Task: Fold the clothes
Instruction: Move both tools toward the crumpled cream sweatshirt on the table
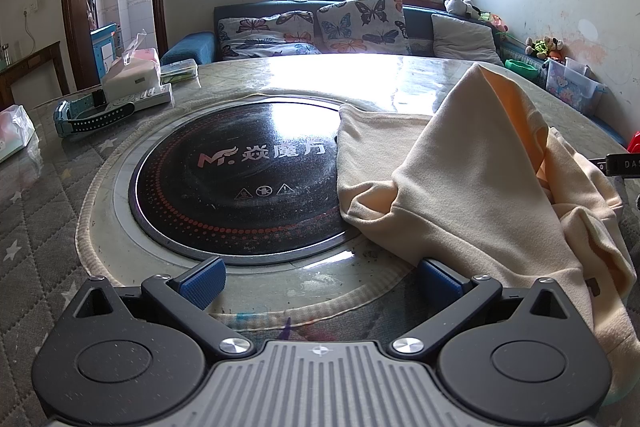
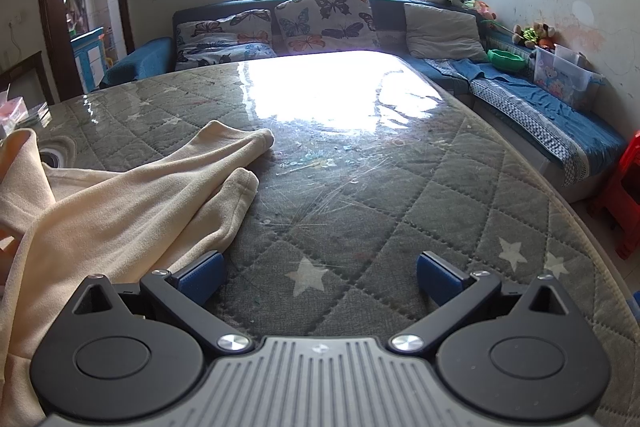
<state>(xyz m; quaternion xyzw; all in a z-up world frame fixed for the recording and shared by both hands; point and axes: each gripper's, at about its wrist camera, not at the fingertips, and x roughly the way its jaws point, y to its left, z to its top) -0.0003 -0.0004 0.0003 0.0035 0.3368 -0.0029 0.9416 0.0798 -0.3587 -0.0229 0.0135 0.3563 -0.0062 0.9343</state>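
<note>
A cream garment (image 1: 472,183) lies crumpled on the round table, heaped to a peak at the right of the left wrist view and partly over the black induction plate (image 1: 236,183). My left gripper (image 1: 320,281) is open and empty, its right finger next to the garment's lower edge. In the right wrist view the same garment (image 2: 120,211) spreads at the left, two cuffed ends reaching toward the table's middle. My right gripper (image 2: 320,279) is open and empty over the quilted table cover (image 2: 400,211), its left finger beside the cloth.
A tissue box (image 1: 130,75), a remote and a blue watch (image 1: 94,113) sit at the table's far left. A sofa with butterfly cushions (image 2: 324,19) stands behind the table. A red stool (image 2: 624,195) stands at the right.
</note>
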